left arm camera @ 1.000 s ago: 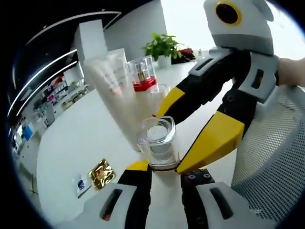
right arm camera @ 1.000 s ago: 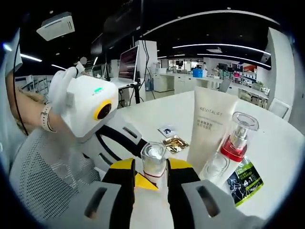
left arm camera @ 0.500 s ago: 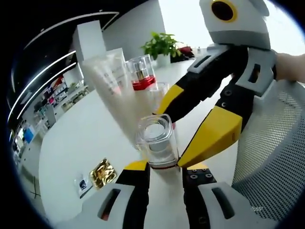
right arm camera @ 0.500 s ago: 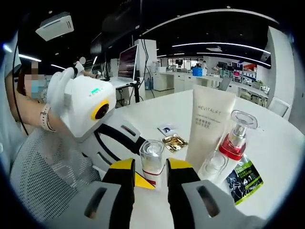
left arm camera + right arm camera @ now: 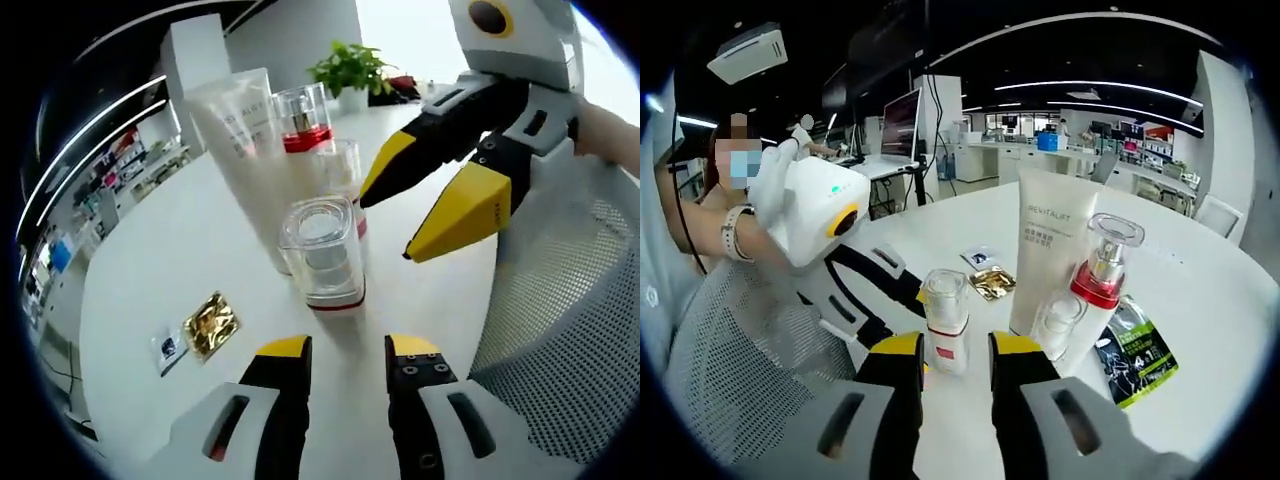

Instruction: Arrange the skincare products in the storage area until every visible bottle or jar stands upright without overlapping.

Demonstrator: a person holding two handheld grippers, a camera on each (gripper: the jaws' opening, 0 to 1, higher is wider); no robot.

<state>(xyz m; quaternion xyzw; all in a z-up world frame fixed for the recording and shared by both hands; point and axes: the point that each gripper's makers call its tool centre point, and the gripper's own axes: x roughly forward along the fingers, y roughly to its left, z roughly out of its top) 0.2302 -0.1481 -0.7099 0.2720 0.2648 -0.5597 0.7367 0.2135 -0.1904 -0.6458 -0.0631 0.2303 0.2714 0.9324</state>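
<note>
A: Left gripper (image 5: 340,350) sat with its jaws parted and nothing between them. The clear jar (image 5: 322,252) stood upright on the table (image 5: 160,270) just ahead of its yellow tips, free of them.

B: And the right gripper (image 5: 954,345)?

A: Same story: jaws apart, holding nothing. In the right gripper view the jar (image 5: 944,318) stood just past the tips, a little toward the left jaw, red band at its base. Whether that jaw touched it, I couldn't tell.

B: What was around the jar?

A: In the left gripper view the right gripper (image 5: 440,190) hung to the jar's right, yellow tips spread and clear of it. Right behind the jar, a white tube (image 5: 240,140) stood tall, a red-collared pump bottle (image 5: 302,125) beside it, and a small clear bottle (image 5: 340,170) in front of that. All upright and bunched close.

B: Further out?

A: A gold sachet (image 5: 210,325) and a small white one (image 5: 168,345) lay flat on the table left of the jar. In the right gripper view a dark green packet (image 5: 1132,350) lay flat beside the pump bottle. A potted plant (image 5: 350,75) stood at the table's far edge, and a mesh chair (image 5: 570,330) sat at the right.
</note>
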